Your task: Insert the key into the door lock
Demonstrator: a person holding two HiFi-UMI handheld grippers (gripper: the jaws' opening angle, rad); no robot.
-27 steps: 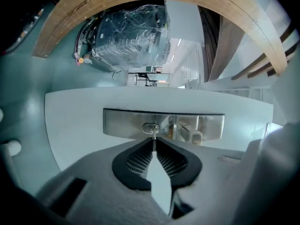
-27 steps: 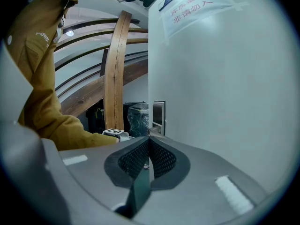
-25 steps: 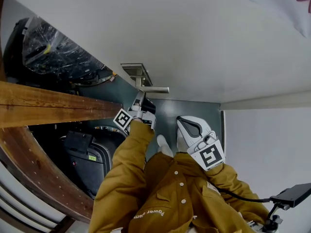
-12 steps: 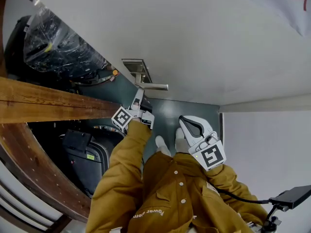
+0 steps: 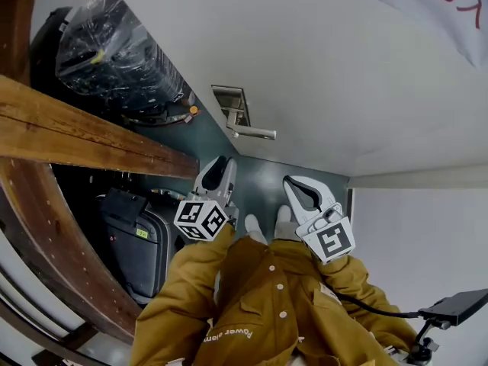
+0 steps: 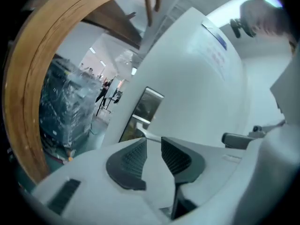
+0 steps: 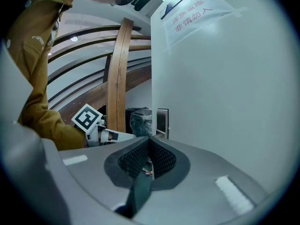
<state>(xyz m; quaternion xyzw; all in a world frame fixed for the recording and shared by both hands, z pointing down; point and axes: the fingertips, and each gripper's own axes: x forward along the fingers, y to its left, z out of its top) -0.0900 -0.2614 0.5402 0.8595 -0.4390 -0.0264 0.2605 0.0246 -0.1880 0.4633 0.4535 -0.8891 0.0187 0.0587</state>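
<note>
The white door (image 5: 320, 59) carries a metal lock plate (image 5: 231, 101) with a lever handle (image 5: 255, 133). I see no key in any view. My left gripper (image 5: 222, 162) hangs a short way back from the handle and touches nothing. Its jaws have just been closing, and in the left gripper view (image 6: 153, 146) a gap with nothing in it stays between the pads, with the lock plate (image 6: 146, 108) beyond. My right gripper (image 5: 293, 182) sits beside it, further from the door. In the right gripper view (image 7: 150, 142) its pads meet; a tiny brownish speck low between them is too small to tell.
A curved wooden beam (image 5: 84, 136) runs along the left, with a plastic-wrapped machine (image 5: 114, 59) behind it and a black case (image 5: 133, 242) below. A printed notice (image 7: 194, 13) hangs high on the door. A black device on a cable (image 5: 457, 307) sits at the lower right.
My left gripper has drawn back from just under the lever handle towards me and rolled over, its jaws now apart. The right gripper has kept its place.
</note>
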